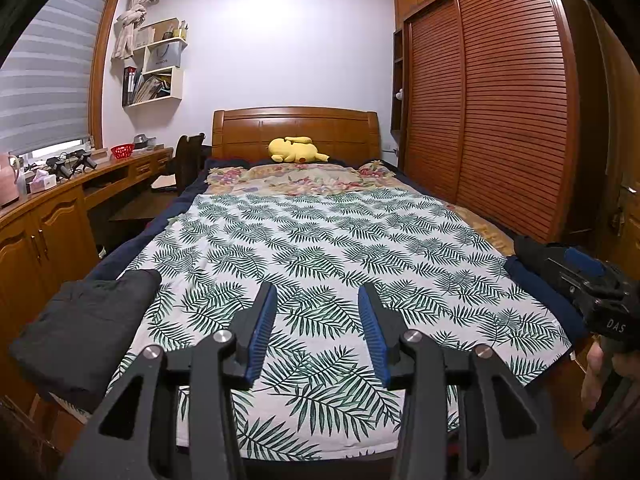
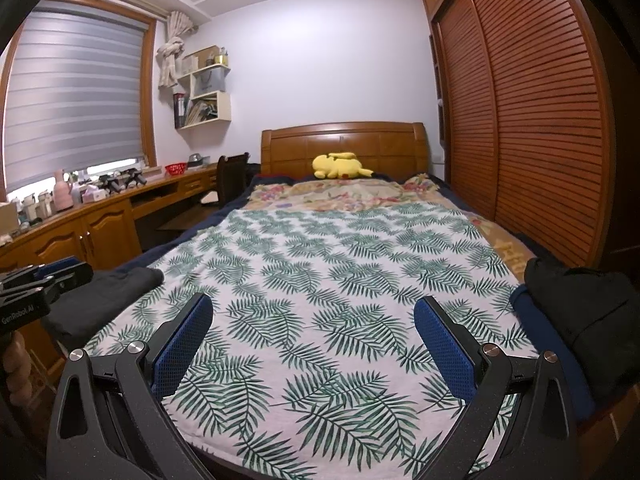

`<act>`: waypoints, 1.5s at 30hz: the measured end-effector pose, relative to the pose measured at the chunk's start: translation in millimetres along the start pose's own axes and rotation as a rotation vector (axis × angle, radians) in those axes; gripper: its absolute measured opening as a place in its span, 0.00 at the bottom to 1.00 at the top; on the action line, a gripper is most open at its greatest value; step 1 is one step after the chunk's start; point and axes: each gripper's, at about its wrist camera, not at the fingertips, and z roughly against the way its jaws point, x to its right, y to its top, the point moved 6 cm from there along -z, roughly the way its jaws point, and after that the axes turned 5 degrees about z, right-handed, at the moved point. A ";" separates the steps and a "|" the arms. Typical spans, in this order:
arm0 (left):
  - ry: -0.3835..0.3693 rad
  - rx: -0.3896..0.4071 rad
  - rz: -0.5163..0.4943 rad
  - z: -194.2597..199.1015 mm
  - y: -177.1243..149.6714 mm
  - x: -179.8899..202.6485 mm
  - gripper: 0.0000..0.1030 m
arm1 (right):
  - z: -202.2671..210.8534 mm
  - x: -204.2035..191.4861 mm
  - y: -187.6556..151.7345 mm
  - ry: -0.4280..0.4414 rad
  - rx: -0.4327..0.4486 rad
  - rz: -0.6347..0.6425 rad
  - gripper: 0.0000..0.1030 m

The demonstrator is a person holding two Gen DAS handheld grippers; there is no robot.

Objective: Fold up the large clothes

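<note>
Where it rests at the leaf-print sheet's left edge, folded dark garment: rumpled, long axis toward headboard. Left gripper, right gripper: jaws spread, empty.

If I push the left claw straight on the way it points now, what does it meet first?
Most likely the leaf-print sheet spread on the bed: the open left claw tilts slightly down at it, with nothing between. The folded dark garment lies off to the side.
</note>
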 end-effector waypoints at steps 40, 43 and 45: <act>-0.005 0.009 -0.001 2.0 -1.2 15.0 0.42 | 2.8 -1.2 -0.5 0.003 0.002 -0.001 0.99; -0.006 0.008 0.000 1.9 -1.1 16.0 0.42 | 3.0 -2.2 -0.6 0.003 0.000 -0.003 0.99; -0.005 0.008 0.000 2.1 -1.2 17.1 0.42 | 2.7 -0.7 -0.7 0.004 0.001 -0.003 0.99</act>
